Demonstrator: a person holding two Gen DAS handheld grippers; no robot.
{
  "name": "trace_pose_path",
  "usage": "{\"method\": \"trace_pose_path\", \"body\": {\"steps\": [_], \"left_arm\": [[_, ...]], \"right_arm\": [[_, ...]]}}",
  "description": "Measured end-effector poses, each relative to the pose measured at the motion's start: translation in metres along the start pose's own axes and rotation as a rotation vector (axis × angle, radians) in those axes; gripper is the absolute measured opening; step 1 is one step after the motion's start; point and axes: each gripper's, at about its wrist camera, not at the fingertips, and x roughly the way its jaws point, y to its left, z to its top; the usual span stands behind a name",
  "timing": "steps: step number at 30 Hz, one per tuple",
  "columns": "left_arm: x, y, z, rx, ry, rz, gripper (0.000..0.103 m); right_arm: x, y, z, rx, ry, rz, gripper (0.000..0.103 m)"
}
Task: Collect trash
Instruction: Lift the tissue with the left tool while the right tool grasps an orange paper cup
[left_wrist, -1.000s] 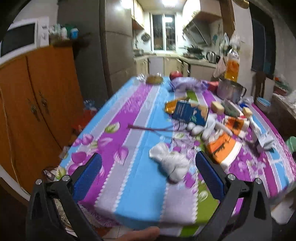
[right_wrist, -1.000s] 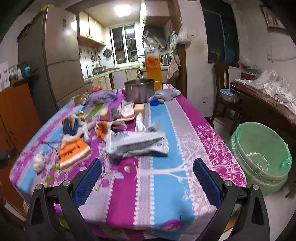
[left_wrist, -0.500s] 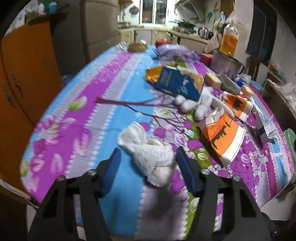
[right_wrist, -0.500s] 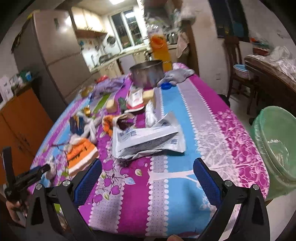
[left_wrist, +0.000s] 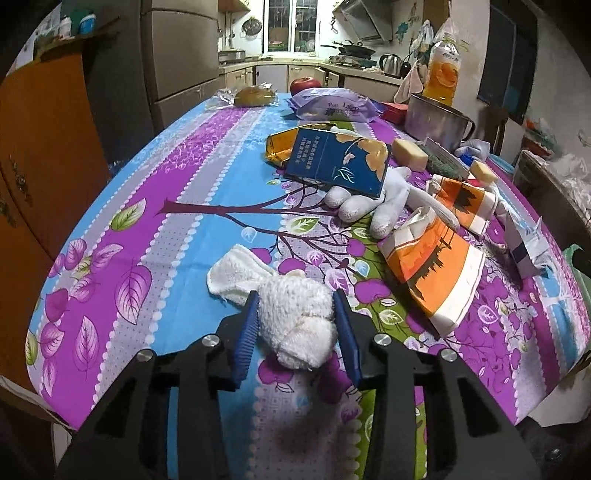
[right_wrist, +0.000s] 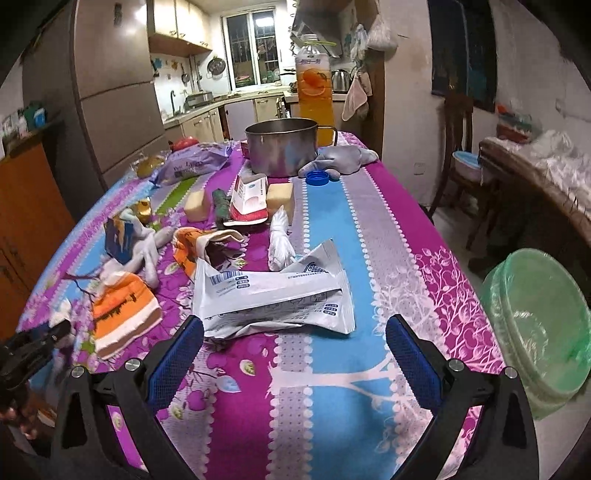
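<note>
My left gripper (left_wrist: 297, 332) is shut on a crumpled white cloth wad (left_wrist: 291, 314) that lies on the flowered tablecloth (left_wrist: 147, 221) near its front edge. Its blue pads press the wad from both sides. My right gripper (right_wrist: 293, 354) is open and empty, just before a crumpled white wrapper (right_wrist: 273, 295). Orange-and-white wrappers (left_wrist: 432, 273) and a blue packet (left_wrist: 338, 160) lie mid-table. A bin with a green liner (right_wrist: 535, 325) stands on the floor to the right. The left gripper also shows at the left edge of the right wrist view (right_wrist: 55, 332).
A steel pot (right_wrist: 282, 149) and an orange juice bottle (right_wrist: 314, 88) stand at the far end. Yellow sponges (right_wrist: 280, 197), a red-white carton (right_wrist: 249, 199), a white glove (left_wrist: 384, 203) and a purple bag (left_wrist: 328, 105) litter the table. A wooden cabinet (left_wrist: 40, 147) is on the left.
My left gripper moved forward and down over the white cloth wad and closed on it. My right gripper moved closer to the white wrapper and stayed open.
</note>
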Motion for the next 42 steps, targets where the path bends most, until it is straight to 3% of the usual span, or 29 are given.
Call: {"method": "trace_pose_path", "body": {"steps": [5,8,13,17,19,20,22,27,31,32,34,36,42], "left_arm": [[-0.008,0.006,0.002,-0.025,-0.027,-0.015,0.036],[-0.026,0.011,0.006,-0.025,-0.098,0.007,0.036],[-0.051,0.014,0.015,-0.008,-0.194,0.043,0.036],[-0.054,0.017,0.016,-0.008,-0.214,0.053,0.036],[-0.053,0.019,0.015,-0.013,-0.213,0.056,0.036],[-0.052,0.021,0.014,-0.016,-0.211,0.057,0.036],[-0.050,0.023,0.011,-0.017,-0.203,0.060,0.036],[-0.045,0.029,0.006,-0.023,-0.182,0.055,0.036],[-0.044,0.036,0.003,-0.039,-0.178,0.052,0.036],[-0.044,0.037,0.002,-0.040,-0.178,0.053,0.036],[-0.043,0.039,0.002,-0.044,-0.175,0.050,0.036],[-0.041,0.040,0.002,-0.044,-0.167,0.052,0.036],[-0.037,0.043,0.004,-0.056,-0.139,0.058,0.037]], "right_arm": [[-0.003,0.002,0.006,-0.033,-0.032,-0.002,0.098],[0.002,-0.006,0.013,0.006,-0.010,0.079,0.098],[0.018,0.001,0.024,-0.054,0.010,0.114,0.095],[0.020,0.030,0.029,-0.130,0.030,0.304,0.094],[0.017,0.066,0.024,-0.236,0.067,0.455,0.089],[0.018,0.077,0.021,-0.273,0.080,0.482,0.083],[0.023,0.104,0.016,-0.345,0.091,0.491,0.081],[0.059,0.126,0.026,-0.351,0.108,0.445,0.081],[0.098,0.125,0.026,-0.303,0.247,0.516,0.080],[0.101,0.125,0.023,-0.303,0.258,0.527,0.076],[0.102,0.127,0.019,-0.308,0.236,0.539,0.058],[0.104,0.124,0.018,-0.262,0.256,0.587,0.023],[0.097,0.111,0.011,-0.136,0.251,0.720,0.012]]}}
